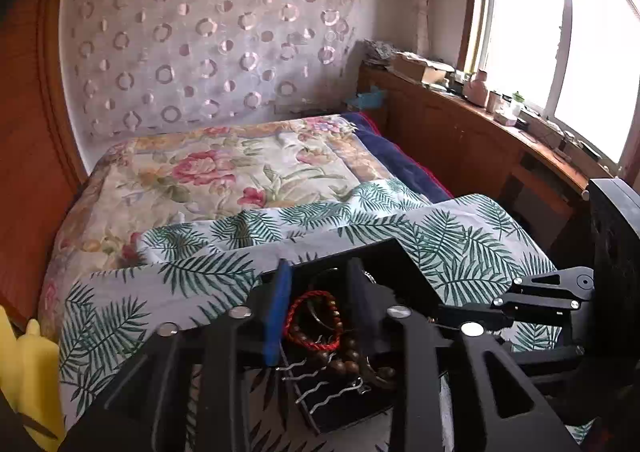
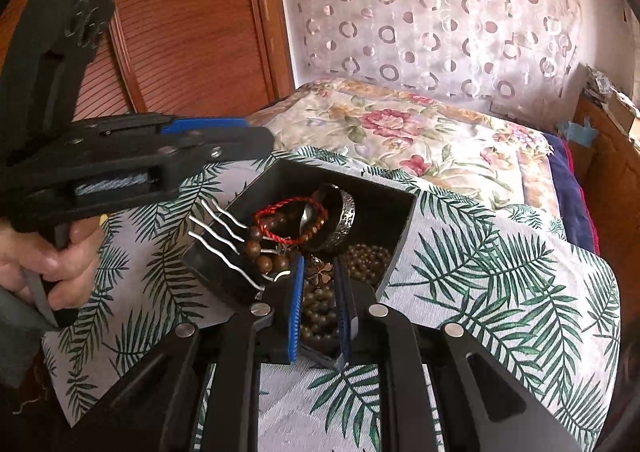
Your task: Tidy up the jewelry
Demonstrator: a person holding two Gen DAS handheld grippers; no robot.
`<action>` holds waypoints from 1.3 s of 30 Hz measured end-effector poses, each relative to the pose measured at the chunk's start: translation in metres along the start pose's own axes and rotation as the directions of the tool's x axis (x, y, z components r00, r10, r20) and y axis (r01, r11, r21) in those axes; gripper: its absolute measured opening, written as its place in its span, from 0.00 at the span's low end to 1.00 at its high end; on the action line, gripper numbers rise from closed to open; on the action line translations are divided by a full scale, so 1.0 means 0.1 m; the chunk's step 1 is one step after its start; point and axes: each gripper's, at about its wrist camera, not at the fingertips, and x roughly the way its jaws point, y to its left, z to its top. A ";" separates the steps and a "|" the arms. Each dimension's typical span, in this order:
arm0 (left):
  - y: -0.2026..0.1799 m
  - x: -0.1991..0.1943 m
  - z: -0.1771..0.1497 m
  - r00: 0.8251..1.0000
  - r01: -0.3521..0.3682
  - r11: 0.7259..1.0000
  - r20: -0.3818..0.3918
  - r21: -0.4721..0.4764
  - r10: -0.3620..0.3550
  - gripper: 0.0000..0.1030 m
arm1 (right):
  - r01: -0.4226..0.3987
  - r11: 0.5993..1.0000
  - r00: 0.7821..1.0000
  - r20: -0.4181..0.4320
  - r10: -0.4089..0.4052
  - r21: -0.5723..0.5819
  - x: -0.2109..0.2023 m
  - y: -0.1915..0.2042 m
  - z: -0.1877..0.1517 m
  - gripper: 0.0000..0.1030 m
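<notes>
A black jewelry box lies on the palm-leaf cloth on the bed. It holds a red cord bracelet, wooden bead bracelets, a silver bangle, silver wavy hairpins and small brown beads. My right gripper is open, its fingers over the box's near corner, around a clover charm. My left gripper is open above the box, fingers either side of the red bracelet. It also shows in the right wrist view, at the left.
The palm-leaf cloth covers the near part of the bed; a floral quilt lies beyond. A wooden wardrobe stands left, a wooden ledge with small items under the window at right. A yellow object is at the left edge.
</notes>
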 end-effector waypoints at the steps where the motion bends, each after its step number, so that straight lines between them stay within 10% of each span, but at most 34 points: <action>1: 0.02 -0.03 -0.01 1.000 -0.006 1.000 0.004 -0.006 0.006 0.43 | 0.003 1.000 1.000 0.001 -0.003 0.000 0.01 0.00 0.01 0.16; 13: 0.19 -0.42 -0.24 0.992 -0.115 0.992 0.041 -0.060 0.117 0.92 | 0.051 0.999 0.999 0.002 -0.051 0.017 0.22 -0.05 0.12 0.20; 16: 0.24 -0.51 -0.30 0.991 -0.124 0.990 0.042 -0.073 0.127 0.92 | 0.057 0.998 0.998 0.018 -0.057 0.031 0.18 -0.05 0.11 0.46; 22: 0.21 -0.69 -0.43 0.988 -0.145 0.986 0.040 -0.083 0.148 0.92 | 0.064 0.997 0.996 0.057 -0.066 0.032 -0.06 0.08 0.05 0.50; 33: -0.09 -1.25 -0.73 0.976 -0.191 0.979 0.096 -0.075 0.198 0.92 | 0.149 0.986 0.974 0.161 -0.161 0.080 -0.79 0.36 -0.36 0.93; 39: -0.28 -1.58 -0.94 0.969 -0.184 0.979 0.153 -0.083 0.195 0.92 | 0.184 0.975 0.952 0.224 -0.209 0.127 -1.24 0.54 -0.64 0.98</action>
